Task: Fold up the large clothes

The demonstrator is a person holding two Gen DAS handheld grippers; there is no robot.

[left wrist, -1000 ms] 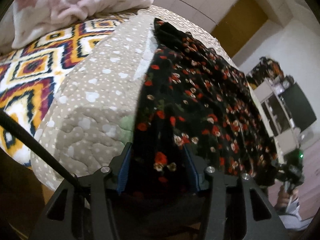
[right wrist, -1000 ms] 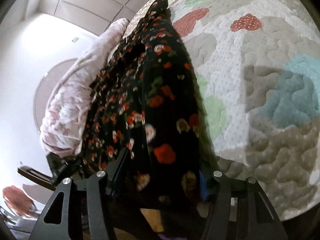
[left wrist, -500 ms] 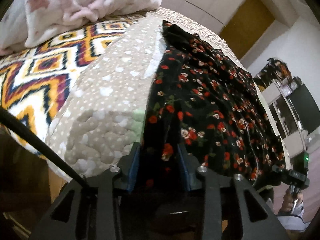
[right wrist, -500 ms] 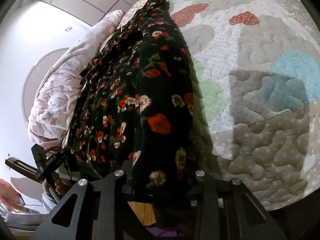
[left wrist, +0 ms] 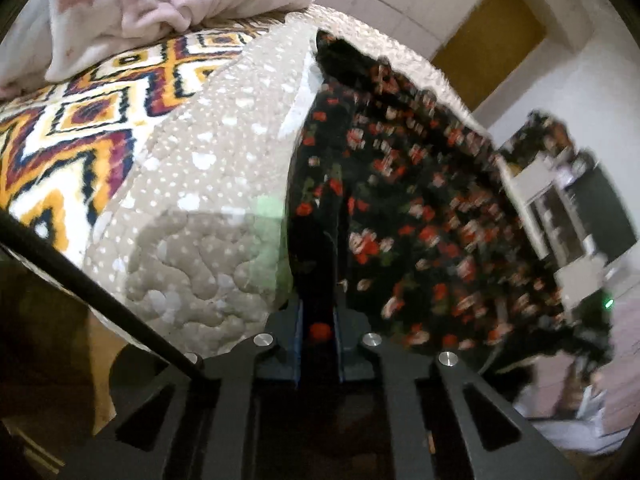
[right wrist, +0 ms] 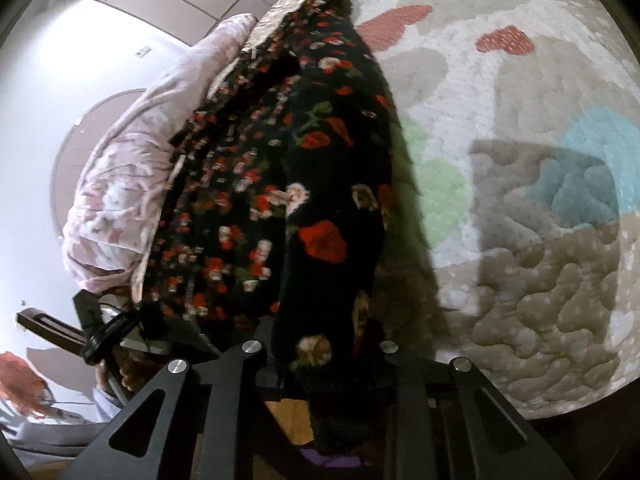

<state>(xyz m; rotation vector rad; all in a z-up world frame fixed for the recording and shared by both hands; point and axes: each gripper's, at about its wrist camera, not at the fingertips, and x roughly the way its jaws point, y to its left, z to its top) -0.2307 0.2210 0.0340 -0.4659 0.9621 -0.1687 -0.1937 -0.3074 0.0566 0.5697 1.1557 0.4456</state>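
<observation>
Jaws of the left gripper (left wrist: 318, 330) clamp a fold of the black flowered dress (left wrist: 420, 208) lying on the quilt (left wrist: 208, 216), while the right gripper (right wrist: 320, 354) is closing its jaws on the dress's other bunched edge.

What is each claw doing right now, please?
Left claw: shut on the floral garment.
Right claw: jaws closing on the same garment's edge.
</observation>
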